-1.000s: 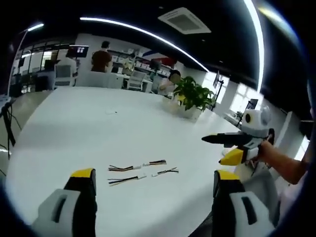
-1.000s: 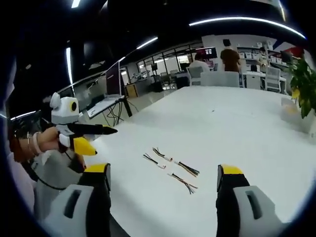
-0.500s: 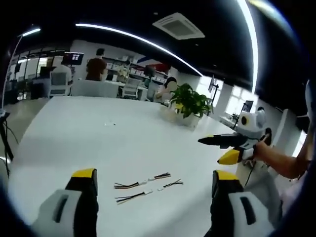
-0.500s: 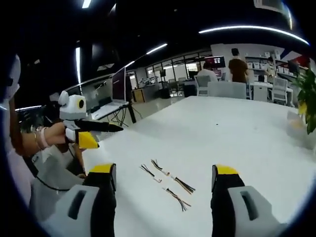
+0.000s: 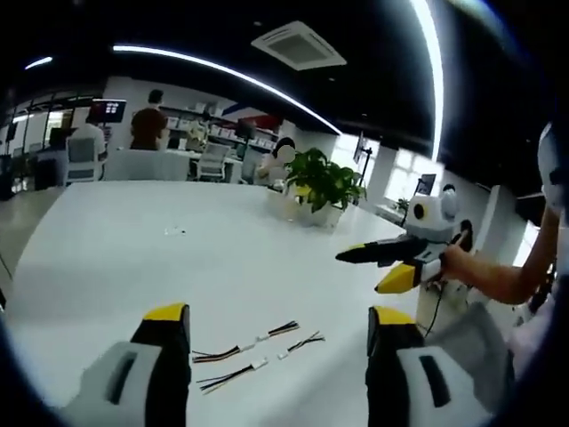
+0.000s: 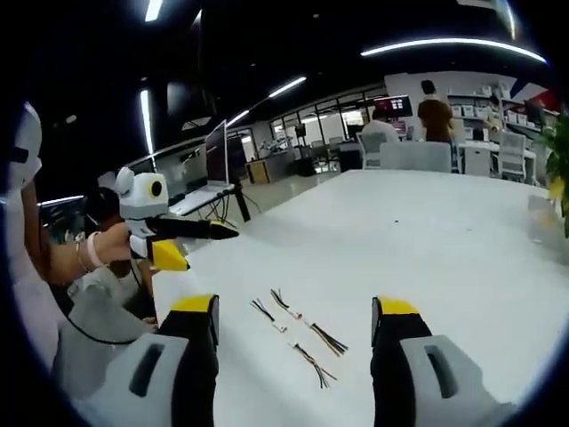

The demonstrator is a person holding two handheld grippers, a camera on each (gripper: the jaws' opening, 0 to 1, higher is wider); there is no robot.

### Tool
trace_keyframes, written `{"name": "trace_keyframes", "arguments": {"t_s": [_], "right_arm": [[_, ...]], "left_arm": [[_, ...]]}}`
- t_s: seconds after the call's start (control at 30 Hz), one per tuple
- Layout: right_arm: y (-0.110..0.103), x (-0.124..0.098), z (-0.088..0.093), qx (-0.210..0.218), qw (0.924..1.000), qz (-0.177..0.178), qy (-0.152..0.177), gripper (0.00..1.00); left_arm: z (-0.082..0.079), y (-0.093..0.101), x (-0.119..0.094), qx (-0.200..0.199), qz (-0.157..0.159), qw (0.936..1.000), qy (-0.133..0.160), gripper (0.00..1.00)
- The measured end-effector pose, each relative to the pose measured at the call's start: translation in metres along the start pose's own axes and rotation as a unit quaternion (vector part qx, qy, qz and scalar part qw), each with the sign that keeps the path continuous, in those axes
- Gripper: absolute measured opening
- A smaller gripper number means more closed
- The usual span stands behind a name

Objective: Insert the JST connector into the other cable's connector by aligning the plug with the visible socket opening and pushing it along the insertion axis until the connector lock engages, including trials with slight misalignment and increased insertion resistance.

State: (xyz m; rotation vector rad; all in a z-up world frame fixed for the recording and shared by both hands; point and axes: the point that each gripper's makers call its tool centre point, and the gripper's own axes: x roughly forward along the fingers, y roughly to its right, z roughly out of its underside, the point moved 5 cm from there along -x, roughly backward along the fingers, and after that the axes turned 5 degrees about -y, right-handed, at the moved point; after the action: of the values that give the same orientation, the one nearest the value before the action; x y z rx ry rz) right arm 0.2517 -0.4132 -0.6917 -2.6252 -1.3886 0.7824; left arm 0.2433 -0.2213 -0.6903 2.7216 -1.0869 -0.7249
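Observation:
Several short cables (image 5: pixel 258 347) with dark wires and small white JST connectors lie loose on the white table (image 5: pixel 133 240), just beyond my left gripper (image 5: pixel 276 313). Its yellow-tipped jaws stand wide apart with nothing between them. To the right, a hand holds my right gripper (image 5: pixel 363 269) above the table edge, apart from the cables. In the right gripper view the same cables (image 6: pixel 298 329) lie between and ahead of my right gripper (image 6: pixel 295 307), also open and holding nothing. My left gripper (image 6: pixel 212 249) hovers at the left, held by a hand.
A potted plant (image 5: pixel 324 182) stands far across the table, and a small scrap (image 5: pixel 173 231) lies mid-table. People (image 5: pixel 147 124) and chairs sit at desks beyond. A monitor on a stand (image 6: pixel 218 147) is off the table's left side.
Both cameras have shifted, so the cables now sit lower and nearer the jaws in each view. The cables lie as before. Both grippers stay open.

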Motion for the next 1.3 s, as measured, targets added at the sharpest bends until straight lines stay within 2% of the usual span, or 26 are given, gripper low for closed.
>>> {"name": "trace_keyframes", "arguments": {"t_s": [0.07, 0.13, 0.17, 0.23, 0.37, 0.43, 0.67, 0.77, 0.83, 0.87, 1.03, 1.1, 1.3], "right_arm": [[0.003, 0.002, 0.000, 0.013, 0.9998, -0.003, 0.012, 0.67], [0.006, 0.003, 0.001, 0.020, 0.9995, -0.005, 0.024, 0.66], [0.008, 0.003, 0.002, 0.027, 0.9992, -0.008, 0.029, 0.65], [0.012, 0.005, 0.005, 0.029, 0.9990, -0.009, 0.031, 0.64], [0.019, 0.009, 0.009, 0.033, 0.9989, -0.013, 0.030, 0.62], [0.021, 0.013, 0.010, 0.053, 0.9980, -0.022, 0.027, 0.61], [0.028, 0.021, 0.002, 0.048, 0.9971, -0.039, 0.045, 0.52], [0.029, 0.025, 0.000, 0.050, 0.9964, -0.054, 0.042, 0.56], [0.028, 0.028, 0.000, 0.046, 0.9963, -0.059, 0.042, 0.57], [0.030, 0.030, 0.000, 0.023, 0.9968, -0.062, 0.045, 0.56], [0.031, 0.039, 0.000, -0.010, 0.9956, -0.079, 0.050, 0.50], [0.034, 0.042, 0.001, -0.021, 0.9955, -0.079, 0.047, 0.44], [0.042, 0.050, 0.001, -0.036, 0.9940, -0.085, 0.058, 0.39]], "left_arm": [[0.008, 0.000, 0.006, 0.000, 0.006, 0.9999, -0.016, 0.74], [0.012, 0.000, 0.010, 0.003, 0.009, 0.9998, -0.016, 0.71], [0.013, 0.001, 0.012, 0.002, 0.015, 0.9998, -0.015, 0.67], [0.014, 0.004, 0.015, -0.009, 0.035, 0.9993, -0.007, 0.61], [0.011, 0.004, 0.019, -0.017, 0.049, 0.9986, 0.007, 0.59], [0.010, 0.003, 0.021, -0.015, 0.051, 0.9985, 0.011, 0.59], [0.010, -0.003, 0.027, -0.001, 0.062, 0.9980, 0.008, 0.51], [0.013, -0.007, 0.030, 0.010, 0.063, 0.9980, 0.001, 0.50], [0.014, -0.008, 0.031, 0.013, 0.063, 0.9979, -0.001, 0.50], [0.014, -0.011, 0.032, 0.022, 0.061, 0.9979, -0.001, 0.50], [0.015, -0.017, 0.035, 0.050, 0.062, 0.9968, -0.003, 0.47], [0.013, -0.019, 0.037, 0.078, 0.053, 0.9955, 0.006, 0.49], [0.015, -0.024, 0.045, 0.085, 0.061, 0.9944, 0.005, 0.51]]}}
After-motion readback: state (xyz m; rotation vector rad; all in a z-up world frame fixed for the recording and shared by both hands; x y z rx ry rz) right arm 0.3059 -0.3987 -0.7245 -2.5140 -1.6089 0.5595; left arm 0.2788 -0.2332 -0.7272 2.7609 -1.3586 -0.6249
